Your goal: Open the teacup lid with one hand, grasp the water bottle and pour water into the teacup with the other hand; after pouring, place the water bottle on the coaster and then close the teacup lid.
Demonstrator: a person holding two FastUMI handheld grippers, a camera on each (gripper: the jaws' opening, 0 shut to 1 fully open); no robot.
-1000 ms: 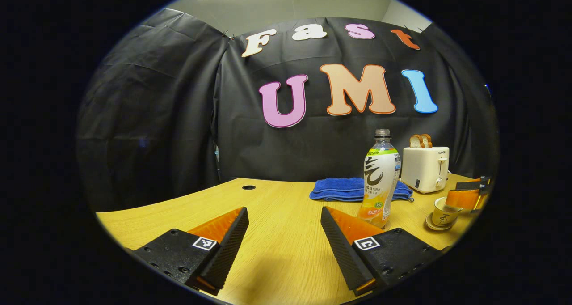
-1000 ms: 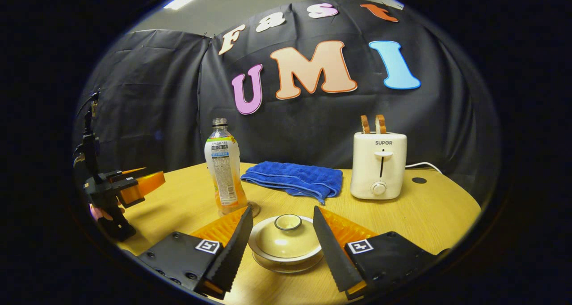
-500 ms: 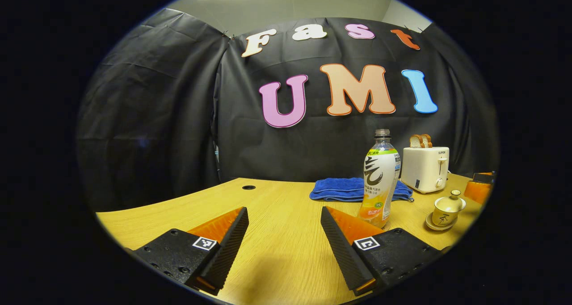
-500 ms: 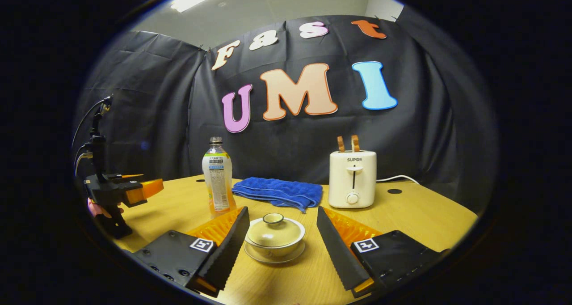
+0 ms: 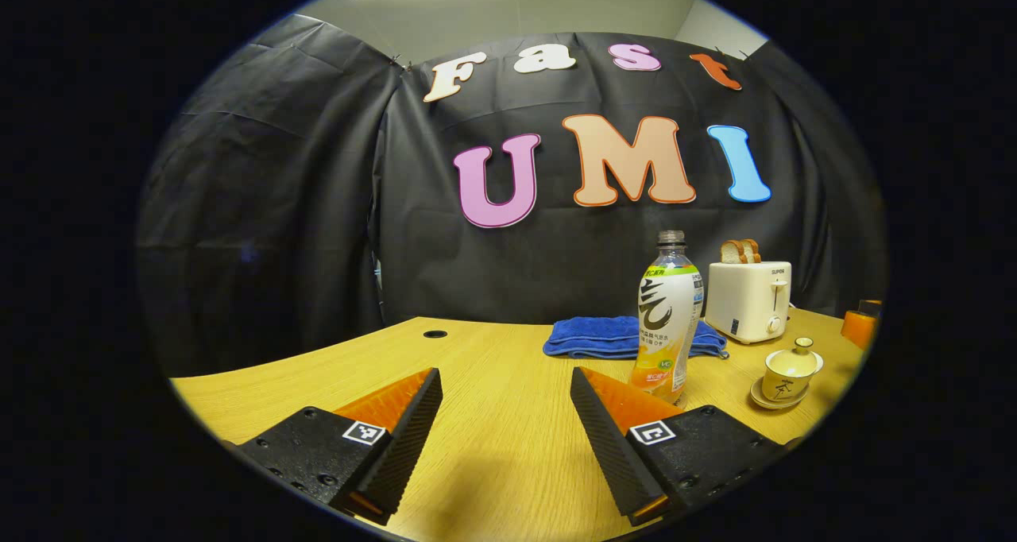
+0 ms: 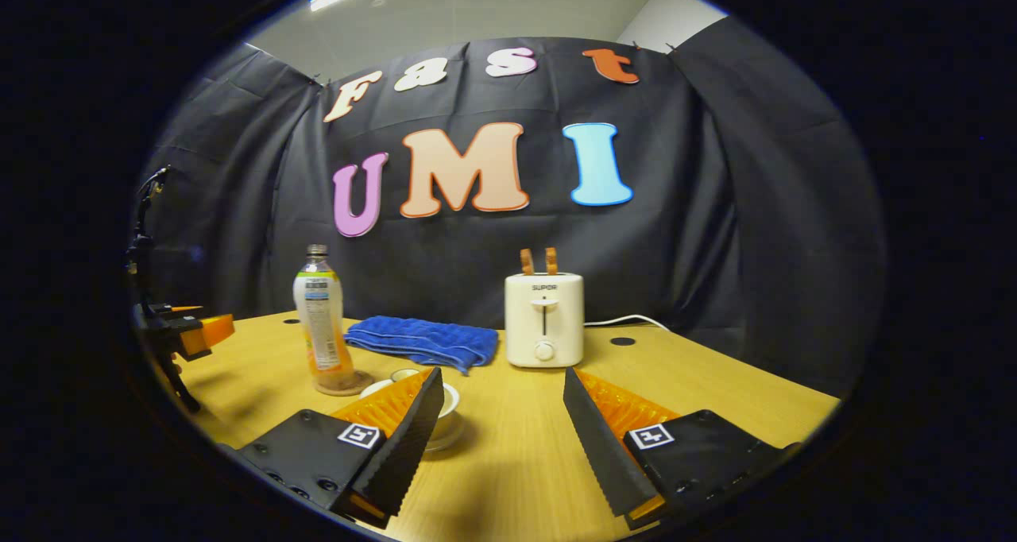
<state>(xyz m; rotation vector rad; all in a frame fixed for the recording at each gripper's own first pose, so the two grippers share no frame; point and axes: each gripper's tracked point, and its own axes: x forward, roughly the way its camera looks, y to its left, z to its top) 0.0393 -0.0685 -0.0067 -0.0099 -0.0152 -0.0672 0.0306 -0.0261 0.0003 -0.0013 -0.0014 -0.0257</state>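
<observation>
The water bottle (image 5: 667, 319), with orange drink low inside, stands upright on a round coaster (image 6: 342, 385) and shows again in the right gripper view as bottle (image 6: 322, 327). The cream teacup (image 5: 786, 371) sits on its saucer to the bottle's right, lid on. My left gripper (image 5: 504, 375) is open over bare table, well short of the bottle. My right gripper (image 6: 502, 375) is open with nothing between its fingers; the teacup (image 6: 451, 399) is partly hidden behind its left finger. The left gripper (image 6: 187, 335) shows far left, and the right gripper (image 5: 858, 327) at the far right edge.
A folded blue towel (image 5: 628, 337) lies behind the bottle. A white toaster (image 6: 544, 319) with two bread slices stands at the back, its cord trailing right. The wooden table (image 5: 493, 462) has cable holes near the back edge (image 6: 622, 341).
My right gripper has drawn back from the lidded teacup and swung right, so the cup now sits behind its left finger. The left gripper has barely shifted.
</observation>
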